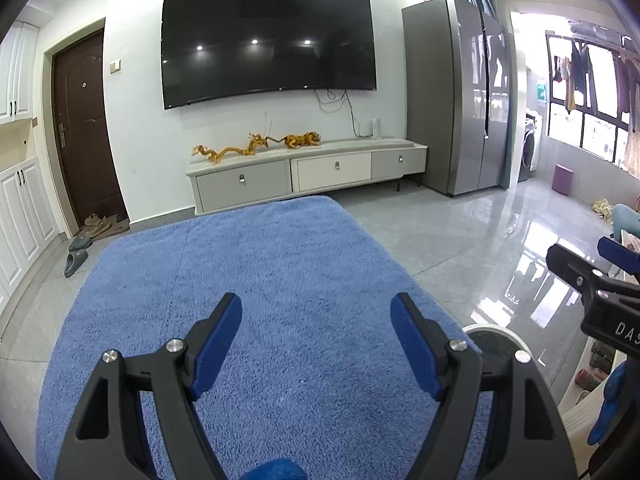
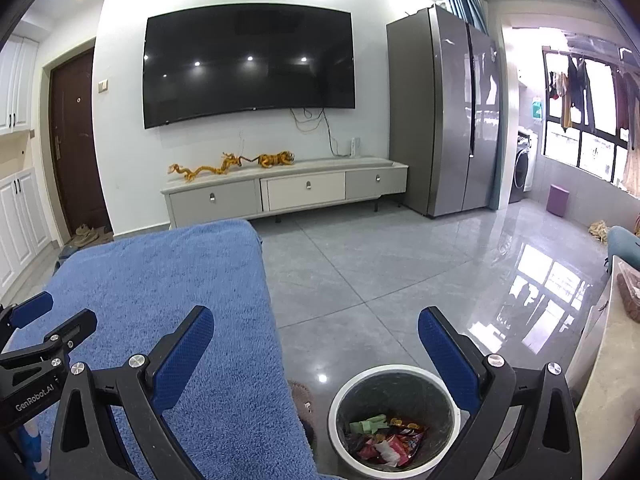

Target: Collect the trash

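This is a living room with a shiny gray tile floor (image 2: 360, 264) and a white wall. A big black TV (image 1: 266, 42) hangs on the wall, and under it stands a long low cabinet (image 1: 308, 172) with drawers. Two orange toy animals (image 1: 256, 145) lie on top of the cabinet near its left end. A tall gray fridge (image 1: 456, 92) stands just beside the right end of the cabinet. A brown door (image 1: 82, 128) is on the left, with shoes (image 1: 98, 224) on the floor in front of it. A fluffy blue blanket (image 1: 248, 280) covers a flat surface in front. The left gripper (image 1: 316, 330) hangs over the near part of the blanket, with its two blue fingers wide apart and nothing between them. The right gripper (image 2: 316, 348) is also spread wide and holds nothing. It hangs above the floor, just past the right edge of the blanket. Under it, on the floor beside the blanket's right edge, stands a round white trash bin (image 2: 394, 418). Inside the bin lie colorful wrappers (image 2: 384, 436), red, green and white ones, at the bottom.
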Demonstrator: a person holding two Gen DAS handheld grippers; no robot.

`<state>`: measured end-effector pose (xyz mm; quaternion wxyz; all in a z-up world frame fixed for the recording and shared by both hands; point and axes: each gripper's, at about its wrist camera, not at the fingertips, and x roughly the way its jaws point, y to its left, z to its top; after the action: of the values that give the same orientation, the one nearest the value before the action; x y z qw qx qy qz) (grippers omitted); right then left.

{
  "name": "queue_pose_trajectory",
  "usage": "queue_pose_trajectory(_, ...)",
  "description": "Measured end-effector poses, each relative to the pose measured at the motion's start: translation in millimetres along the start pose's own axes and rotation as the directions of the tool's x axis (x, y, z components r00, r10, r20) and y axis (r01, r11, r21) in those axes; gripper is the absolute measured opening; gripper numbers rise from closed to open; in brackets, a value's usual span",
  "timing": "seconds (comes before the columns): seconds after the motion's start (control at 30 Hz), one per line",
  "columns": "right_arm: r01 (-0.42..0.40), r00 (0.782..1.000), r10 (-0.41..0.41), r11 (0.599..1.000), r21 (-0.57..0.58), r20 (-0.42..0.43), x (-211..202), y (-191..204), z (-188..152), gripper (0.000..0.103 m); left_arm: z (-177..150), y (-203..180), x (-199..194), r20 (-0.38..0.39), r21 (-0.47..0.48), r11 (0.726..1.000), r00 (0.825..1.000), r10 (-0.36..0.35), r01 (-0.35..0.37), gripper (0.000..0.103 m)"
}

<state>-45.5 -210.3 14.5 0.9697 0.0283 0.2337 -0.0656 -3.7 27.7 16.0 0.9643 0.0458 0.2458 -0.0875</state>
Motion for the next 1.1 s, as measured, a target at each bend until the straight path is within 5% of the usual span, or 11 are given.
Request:
queue_pose_trajectory(0.47,-0.014,0.999,0.014,1.000,0.000,0.034,-20,5,2,0.103,7,-2,-21,0.041,-0.013,1.000,0.999,0.014,-0.013,0.076)
queue_pose_trajectory(1.1,-0.013,0.998,0.014,1.000,0.019,-0.065,25,-1,-12,0.103,-11,-18,34,-0.101,0.031,1.000,0.995,0.003,0.000,0.076)
